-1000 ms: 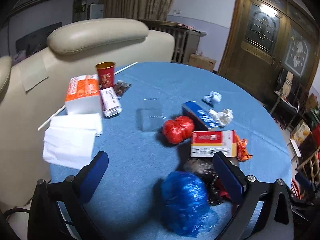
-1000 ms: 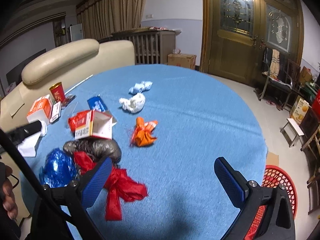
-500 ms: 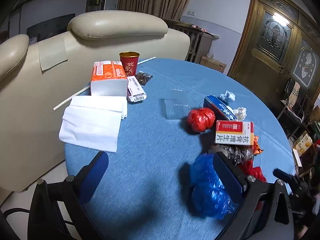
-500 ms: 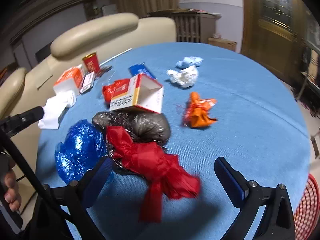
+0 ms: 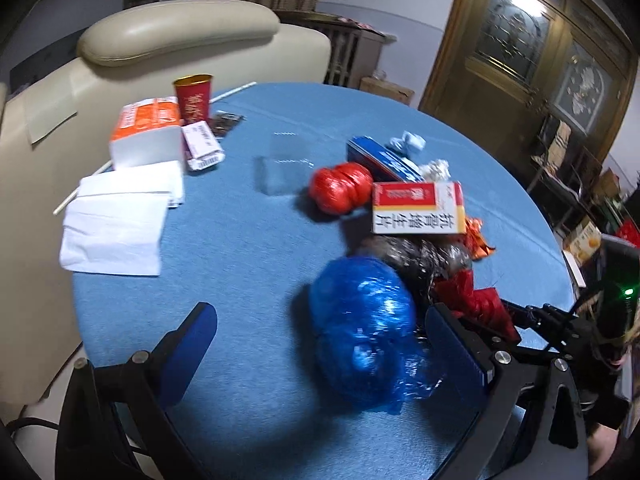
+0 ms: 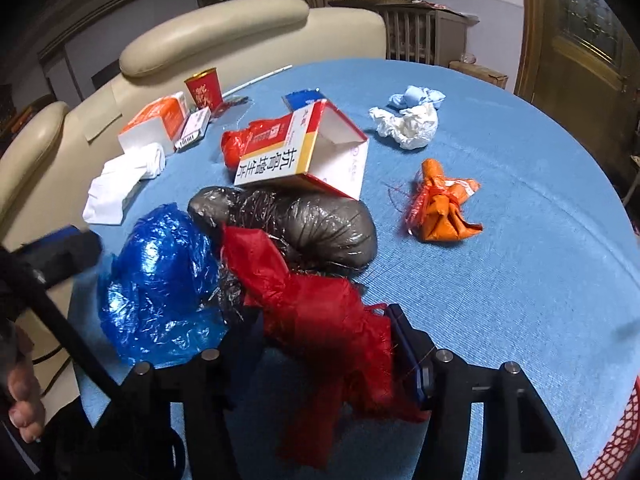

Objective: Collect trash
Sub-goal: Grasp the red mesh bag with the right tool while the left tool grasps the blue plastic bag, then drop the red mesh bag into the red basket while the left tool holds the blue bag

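Trash lies scattered over the round blue table (image 5: 248, 264), and none of it appears collected yet.

Left wrist view: a crumpled blue plastic bag (image 5: 362, 328) sits nearest the camera, touching a dark grey plastic bag (image 5: 404, 256) behind it. Beyond these lie an open red-and-white carton (image 5: 418, 208), a red bag bundle (image 5: 340, 188), a blue box (image 5: 380, 158) and crumpled tissues (image 5: 434, 168). At the far left stand a tissue pack (image 5: 146, 132), a red cup (image 5: 193, 96) and loose white napkins (image 5: 120, 220); whether these count as trash cannot be told. The left gripper (image 5: 320, 344) hovers low over the table edge with its jaws spread wide, the blue bag lying between them but ungripped. The left gripper holds nothing.

Right wrist view: a red plastic bag (image 6: 320, 328) lies draped from the grey bag toward the camera, its loose end passing between the fingers of the right gripper (image 6: 320, 344). The jaws stand narrow and appear closed on the red film, though motion blur hides the left finger, so firm contact is a judgement. An orange wrapper (image 6: 440, 208) and white-and-blue tissues (image 6: 408, 120) lie well apart on the right half of the table. A red mesh basket (image 6: 624, 432) shows at the lower right, below the table edge; it is the likely bin.

Every piece remains on the table; the red bag looks to be the first pickup.
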A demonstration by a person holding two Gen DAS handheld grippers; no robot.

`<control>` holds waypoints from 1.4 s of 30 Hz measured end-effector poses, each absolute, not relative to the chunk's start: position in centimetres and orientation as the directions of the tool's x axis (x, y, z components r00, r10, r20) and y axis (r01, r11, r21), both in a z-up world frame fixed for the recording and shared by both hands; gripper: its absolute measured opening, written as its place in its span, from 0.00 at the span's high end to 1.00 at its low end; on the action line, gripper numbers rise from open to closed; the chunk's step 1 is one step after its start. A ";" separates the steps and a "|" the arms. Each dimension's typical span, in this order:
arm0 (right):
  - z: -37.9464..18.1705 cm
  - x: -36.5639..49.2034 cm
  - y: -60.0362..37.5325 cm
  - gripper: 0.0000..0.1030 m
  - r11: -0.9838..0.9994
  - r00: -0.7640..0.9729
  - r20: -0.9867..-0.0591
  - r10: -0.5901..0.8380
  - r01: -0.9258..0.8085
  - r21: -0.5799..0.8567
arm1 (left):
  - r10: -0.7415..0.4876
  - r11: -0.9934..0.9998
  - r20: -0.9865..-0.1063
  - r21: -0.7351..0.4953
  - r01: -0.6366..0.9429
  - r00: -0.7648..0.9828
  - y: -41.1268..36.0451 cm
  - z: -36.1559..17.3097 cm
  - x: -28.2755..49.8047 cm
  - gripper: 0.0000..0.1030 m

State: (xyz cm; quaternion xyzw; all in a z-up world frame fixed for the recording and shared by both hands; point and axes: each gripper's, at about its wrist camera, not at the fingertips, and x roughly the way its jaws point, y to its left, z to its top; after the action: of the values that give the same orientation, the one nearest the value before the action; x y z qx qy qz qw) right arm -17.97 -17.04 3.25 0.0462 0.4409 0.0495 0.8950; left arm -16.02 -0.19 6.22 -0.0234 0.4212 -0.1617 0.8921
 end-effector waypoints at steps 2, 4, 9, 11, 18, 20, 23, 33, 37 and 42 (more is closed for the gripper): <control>3.4 -18.5 -17.4 0.41 0.990 0.616 -0.777 0.127 -0.029 0.138 | -0.313 0.943 -0.754 -0.172 0.286 0.578 -1.0 5.8 -15.8 0.00; 3.5 -19.1 -18.0 0.41 0.988 0.620 -0.774 0.126 -0.008 0.155 | -0.302 0.944 -0.766 -0.159 0.288 0.567 -1.6 5.4 -15.4 0.00; 3.5 -20.6 -19.2 0.41 0.983 0.630 -0.768 0.117 0.037 0.180 | -0.274 0.950 -0.796 -0.137 0.280 0.540 -2.4 4.0 -14.2 0.01; 3.6 -21.2 -19.6 0.41 0.980 0.635 -0.764 0.116 0.054 0.193 | -0.284 0.947 -0.798 -0.144 0.288 0.531 -2.5 3.8 -14.1 0.15; 4.1 -23.1 -21.0 0.41 0.969 0.656 -0.748 0.103 0.103 0.224 | -0.332 0.927 -0.794 -0.175 0.332 0.510 -2.8 3.8 -14.3 0.41; 4.3 -23.6 -21.4 0.41 0.965 0.663 -0.742 0.099 0.117 0.233 | -0.334 0.928 -0.781 -0.174 0.330 0.528 -2.5 4.5 -14.7 0.41; 4.5 -24.4 -22.0 0.41 0.960 0.674 -0.734 0.084 0.142 0.241 | -0.335 0.931 -0.756 -0.173 0.322 0.562 -2.1 5.7 -15.2 0.41; 5.5 -26.4 -24.2 0.41 0.938 0.710 -0.704 0.028 0.224 0.263 | -0.386 0.913 -0.684 -0.187 0.362 0.620 -2.7 10.0 -16.2 0.41; 6.0 -27.5 -25.6 0.41 0.922 0.727 -0.686 -0.010 0.272 0.275 | -0.419 0.892 -0.669 -0.177 0.417 0.613 -4.4 10.8 -16.9 0.41; 6.4 -28.9 -27.7 0.41 0.901 0.730 -0.680 -0.063 0.335 0.277 | -0.468 0.851 -0.666 -0.162 0.499 0.581 -7.3 11.3 -17.8 0.41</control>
State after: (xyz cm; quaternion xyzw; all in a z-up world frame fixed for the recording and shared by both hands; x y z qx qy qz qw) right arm -28.91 -27.67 6.36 0.1942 0.3504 -0.1095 0.9097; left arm -17.85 -7.25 11.29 0.0212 0.3679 -0.2720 0.8889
